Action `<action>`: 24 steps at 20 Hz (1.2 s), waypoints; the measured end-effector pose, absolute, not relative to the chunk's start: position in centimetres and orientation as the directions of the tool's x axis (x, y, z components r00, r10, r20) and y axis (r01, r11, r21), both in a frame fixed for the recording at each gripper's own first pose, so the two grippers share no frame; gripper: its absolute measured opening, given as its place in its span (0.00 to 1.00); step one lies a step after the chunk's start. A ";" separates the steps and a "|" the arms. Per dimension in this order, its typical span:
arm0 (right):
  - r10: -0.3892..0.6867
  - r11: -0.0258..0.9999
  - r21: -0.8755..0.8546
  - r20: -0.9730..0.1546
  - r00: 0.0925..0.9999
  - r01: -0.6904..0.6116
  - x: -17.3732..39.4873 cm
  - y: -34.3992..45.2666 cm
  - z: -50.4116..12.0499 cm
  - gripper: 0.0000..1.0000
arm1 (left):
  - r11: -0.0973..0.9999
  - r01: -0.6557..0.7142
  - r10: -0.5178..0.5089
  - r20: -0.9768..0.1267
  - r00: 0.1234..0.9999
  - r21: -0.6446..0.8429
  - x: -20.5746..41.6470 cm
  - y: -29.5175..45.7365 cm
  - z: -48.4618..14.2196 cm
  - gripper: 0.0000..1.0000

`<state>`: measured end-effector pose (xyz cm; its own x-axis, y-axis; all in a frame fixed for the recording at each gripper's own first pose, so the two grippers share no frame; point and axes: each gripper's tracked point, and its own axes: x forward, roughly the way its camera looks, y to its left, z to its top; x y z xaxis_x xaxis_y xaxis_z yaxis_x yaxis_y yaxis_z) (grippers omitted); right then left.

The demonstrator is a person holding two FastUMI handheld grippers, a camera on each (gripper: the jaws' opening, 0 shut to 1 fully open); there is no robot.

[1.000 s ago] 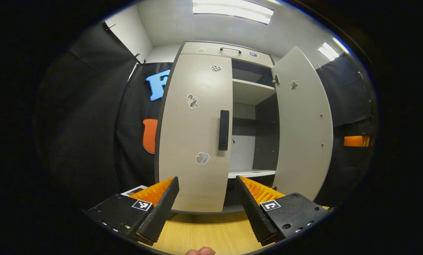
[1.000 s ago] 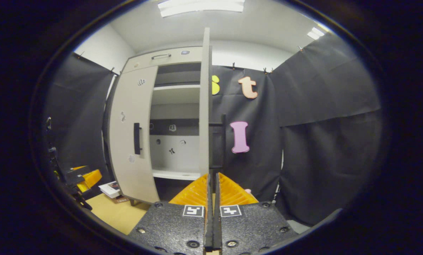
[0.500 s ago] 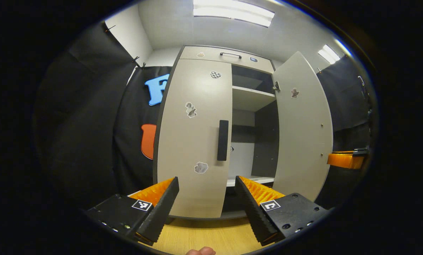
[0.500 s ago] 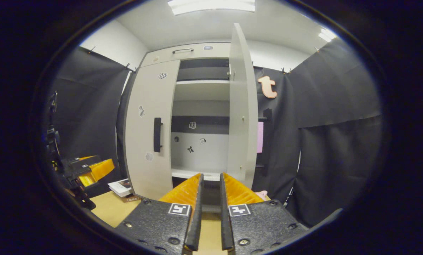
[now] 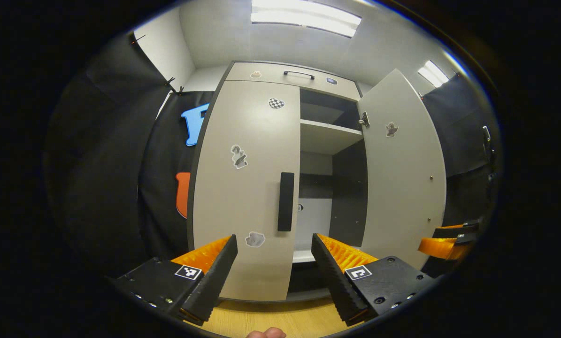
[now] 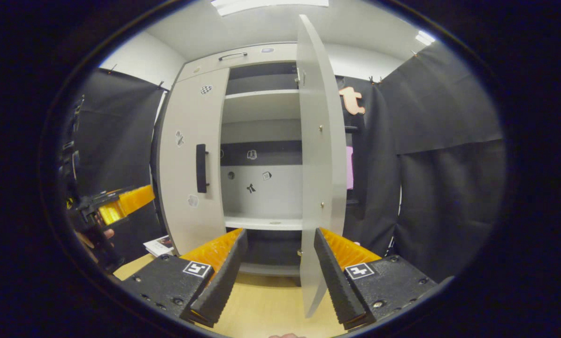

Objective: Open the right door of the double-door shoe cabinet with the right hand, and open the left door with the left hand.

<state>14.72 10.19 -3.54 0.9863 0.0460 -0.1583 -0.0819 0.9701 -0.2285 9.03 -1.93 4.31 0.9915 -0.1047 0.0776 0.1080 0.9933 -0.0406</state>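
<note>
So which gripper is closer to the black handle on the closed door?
Left. The left gripper sits open just below the black handle, facing it. The right gripper is open by the open right door, farther off.

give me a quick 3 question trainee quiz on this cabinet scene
1. True or false: the left door is shut.
2. Which door stands open? A) left B) right C) both
3. Fill in: the left door's handle is ____ by the left gripper.

Key: 1 true; 2 B; 3 untouched, since its open jaws sit short of the handle. The right gripper is open too, holding nothing.
</note>
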 end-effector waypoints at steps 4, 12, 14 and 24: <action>0.050 0.972 -0.217 -0.179 0.983 -0.089 14.2 9.9 -4.4 0.89 | 0.989 0.146 -0.144 0.066 0.987 -0.024 14.6 -4.1 6.8 0.95; 0.052 0.978 -0.190 -0.159 0.986 -0.082 13.7 9.1 -4.1 0.89 | 0.989 0.146 -0.146 -0.050 0.988 -0.008 23.4 -6.5 4.8 0.95; 0.043 0.981 -0.182 -0.159 0.986 -0.072 13.7 8.8 -4.1 0.89 | 0.992 0.124 -0.124 -0.064 0.990 0.005 24.8 -6.4 4.2 0.94; 0.022 0.987 -0.157 -0.153 0.988 -0.046 14.0 7.8 -4.0 0.86 | 0.999 0.050 -0.050 -0.091 0.995 -0.007 26.6 -5.6 3.4 0.93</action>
